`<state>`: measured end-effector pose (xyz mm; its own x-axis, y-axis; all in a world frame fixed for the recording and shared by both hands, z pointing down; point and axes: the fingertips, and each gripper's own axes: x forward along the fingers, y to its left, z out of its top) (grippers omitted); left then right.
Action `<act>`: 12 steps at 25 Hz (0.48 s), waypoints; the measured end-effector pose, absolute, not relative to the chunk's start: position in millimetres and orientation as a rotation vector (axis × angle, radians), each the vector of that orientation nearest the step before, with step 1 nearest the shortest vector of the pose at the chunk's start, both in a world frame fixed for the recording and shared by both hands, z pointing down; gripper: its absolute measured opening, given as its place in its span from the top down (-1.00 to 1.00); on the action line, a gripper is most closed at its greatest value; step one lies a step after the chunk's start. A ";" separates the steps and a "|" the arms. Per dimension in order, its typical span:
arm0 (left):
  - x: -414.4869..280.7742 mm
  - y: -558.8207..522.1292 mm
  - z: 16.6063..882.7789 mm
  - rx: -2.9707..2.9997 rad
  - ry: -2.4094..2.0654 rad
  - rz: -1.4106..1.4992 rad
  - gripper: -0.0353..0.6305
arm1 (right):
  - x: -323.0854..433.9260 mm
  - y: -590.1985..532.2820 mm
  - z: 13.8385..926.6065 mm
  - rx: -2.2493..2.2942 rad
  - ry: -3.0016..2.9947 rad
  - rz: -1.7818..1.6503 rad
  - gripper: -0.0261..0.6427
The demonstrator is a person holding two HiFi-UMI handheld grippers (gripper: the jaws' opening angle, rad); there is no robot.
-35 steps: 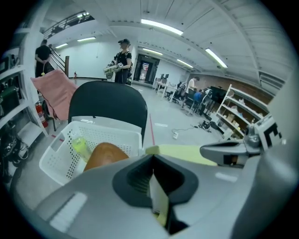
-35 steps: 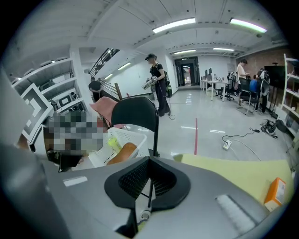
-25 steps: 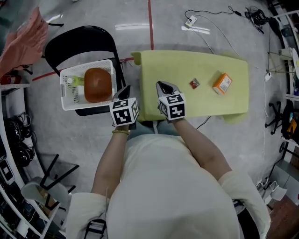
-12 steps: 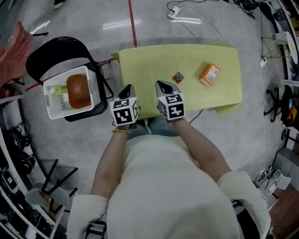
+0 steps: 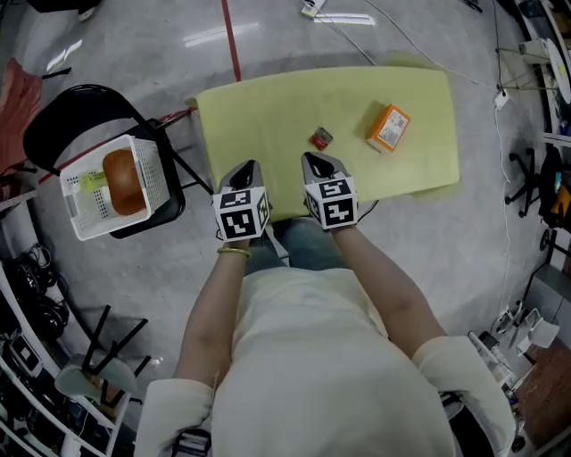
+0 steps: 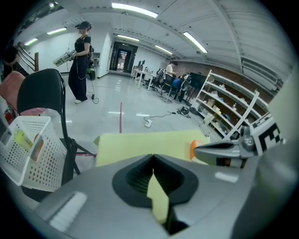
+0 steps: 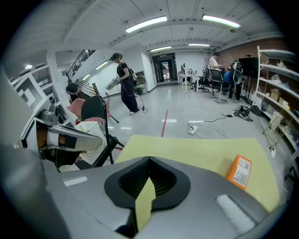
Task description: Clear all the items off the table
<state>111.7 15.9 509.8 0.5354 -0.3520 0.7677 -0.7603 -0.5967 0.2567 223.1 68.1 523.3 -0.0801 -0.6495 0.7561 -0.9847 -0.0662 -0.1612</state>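
The yellow-green table (image 5: 268, 116) carries an orange box (image 5: 388, 128) at its right and a small red item (image 5: 320, 138) near the middle. Both grippers hang side by side over the table's near edge. My left gripper (image 5: 249, 167) is shut and holds nothing; my right gripper (image 5: 313, 160) is also shut and empty, a short way in front of the red item. In the right gripper view the orange box (image 7: 239, 171) lies ahead to the right of the jaws (image 7: 148, 159). The left gripper view shows shut jaws (image 6: 153, 156) and a sliver of the box (image 6: 193, 148).
A white basket (image 5: 143, 152) sits on a black folding chair (image 5: 53, 112) left of the table, holding a brown round thing (image 5: 123, 181) and a green packet (image 5: 89, 183). Cables (image 5: 343, 18) lie on the floor beyond the table. A person (image 6: 81, 60) stands far off.
Both grippers have moved right, away from the basket and chair, and now sit over the table's near edge. The box and red item look closer to them. Jaws stayed shut.
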 end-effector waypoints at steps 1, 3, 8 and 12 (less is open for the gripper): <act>117.3 18.3 514.3 2.188 -0.894 0.918 0.87 | 229.4 70.8 528.5 1.747 -1.755 0.988 0.93; 127.7 22.7 521.9 2.178 -0.893 0.921 0.87 | 241.3 75.8 538.4 1.742 -1.742 0.998 0.93; 149.3 28.9 544.2 2.162 -0.890 0.946 0.87 | 267.5 82.3 561.7 1.726 -1.722 1.006 0.93; 163.4 31.9 563.2 2.139 -0.890 0.953 0.87 | 283.8 86.6 584.4 1.701 -1.705 1.026 0.93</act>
<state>163.4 31.9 563.2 0.5116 -0.3210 0.7970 -0.7733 -0.5764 0.2642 283.8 86.6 584.4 -0.0782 -0.5932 0.8013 -0.9857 -0.0745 -0.1514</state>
